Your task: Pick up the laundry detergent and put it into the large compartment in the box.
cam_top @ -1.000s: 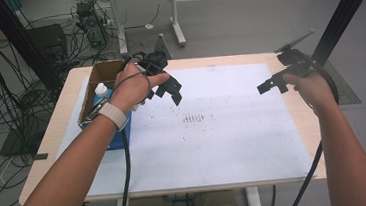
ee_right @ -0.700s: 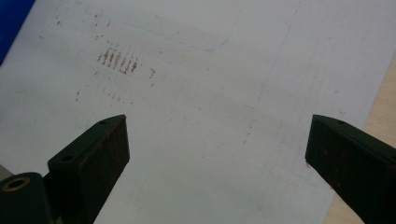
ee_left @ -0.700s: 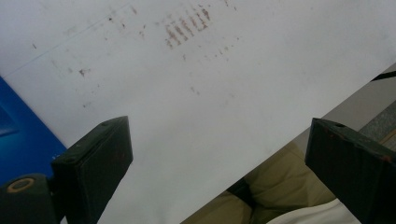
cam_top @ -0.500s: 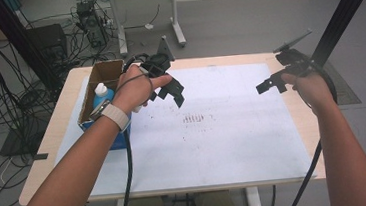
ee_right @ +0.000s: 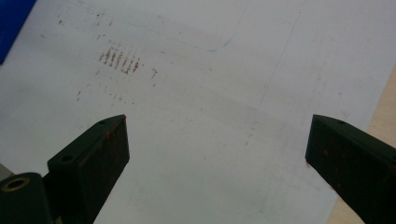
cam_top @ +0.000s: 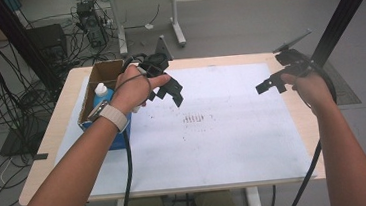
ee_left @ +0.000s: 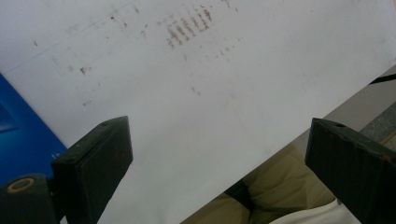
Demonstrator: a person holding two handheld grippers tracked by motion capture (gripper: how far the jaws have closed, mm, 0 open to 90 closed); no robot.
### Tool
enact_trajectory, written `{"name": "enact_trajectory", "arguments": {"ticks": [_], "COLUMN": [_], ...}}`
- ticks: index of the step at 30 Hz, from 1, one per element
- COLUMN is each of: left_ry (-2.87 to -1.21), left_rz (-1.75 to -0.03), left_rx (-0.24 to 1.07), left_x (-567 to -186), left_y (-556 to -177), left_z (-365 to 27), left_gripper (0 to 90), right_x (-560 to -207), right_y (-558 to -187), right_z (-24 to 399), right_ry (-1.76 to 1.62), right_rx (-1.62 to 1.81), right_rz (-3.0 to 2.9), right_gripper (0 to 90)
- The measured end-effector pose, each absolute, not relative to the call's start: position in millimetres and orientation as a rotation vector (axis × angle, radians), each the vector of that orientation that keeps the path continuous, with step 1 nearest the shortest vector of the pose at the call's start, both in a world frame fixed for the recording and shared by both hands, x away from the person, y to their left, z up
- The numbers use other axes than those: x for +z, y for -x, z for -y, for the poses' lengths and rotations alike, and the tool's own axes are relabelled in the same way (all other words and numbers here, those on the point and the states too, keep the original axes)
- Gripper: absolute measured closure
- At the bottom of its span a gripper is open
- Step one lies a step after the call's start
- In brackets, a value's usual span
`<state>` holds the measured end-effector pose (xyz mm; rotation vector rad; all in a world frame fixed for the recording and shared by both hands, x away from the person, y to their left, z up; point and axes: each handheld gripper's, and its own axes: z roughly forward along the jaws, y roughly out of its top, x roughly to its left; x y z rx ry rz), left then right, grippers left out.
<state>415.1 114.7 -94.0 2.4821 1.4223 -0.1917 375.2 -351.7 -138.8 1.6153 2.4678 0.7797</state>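
Observation:
My left gripper (cam_top: 170, 90) hovers above the left part of the white sheet (cam_top: 223, 129), held in the person's left hand, jaws wide apart and empty. In the left gripper view its open jaws (ee_left: 219, 168) frame the white sheet (ee_left: 196, 93) with brown smudge marks (ee_left: 187, 25). My right gripper (cam_top: 268, 84) hangs above the sheet's right part, also open and empty. Through the right gripper view the spread jaws (ee_right: 217, 158) look down on the same sheet (ee_right: 210, 116) and its brown marks (ee_right: 120, 58).
A cardboard box (cam_top: 103, 77) holding a white-capped bottle (cam_top: 101, 92) stands at the table's left, by a blue item (cam_top: 118, 136). The wooden table edge (cam_top: 314, 131) borders the sheet. Cables and equipment lie on the floor to the left. A black post (cam_top: 344, 13) rises at right.
Both hands have stayed almost still; the left gripper has shifted very slightly. Both grippers remain open.

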Motion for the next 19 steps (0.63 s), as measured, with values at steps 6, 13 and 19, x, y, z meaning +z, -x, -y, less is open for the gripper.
{"name": "enact_trajectory", "arguments": {"ticks": [6,13,19], "left_ry": [-2.479,-2.481,-2.482], "left_rz": [-1.421,-1.421,-1.417], "left_rx": [-0.191,-0.189,-0.189], "left_x": [-95.1,-95.6,-94.9], "left_y": [-415.0,-414.6,-414.0], "left_z": [-115.8,-115.3,-115.8], "left_gripper": [7.9,7.9,7.9], "right_x": [-140.5,-140.6,-140.8], "right_y": [-373.3,-371.7,-370.3], "right_z": [353.9,355.0,356.1], "right_ry": [-1.618,-1.619,-1.618], "right_rx": [0.780,0.787,0.790], "right_rz": [-2.456,-2.454,-2.450], "right_gripper": [6.0,6.1,6.1]}}
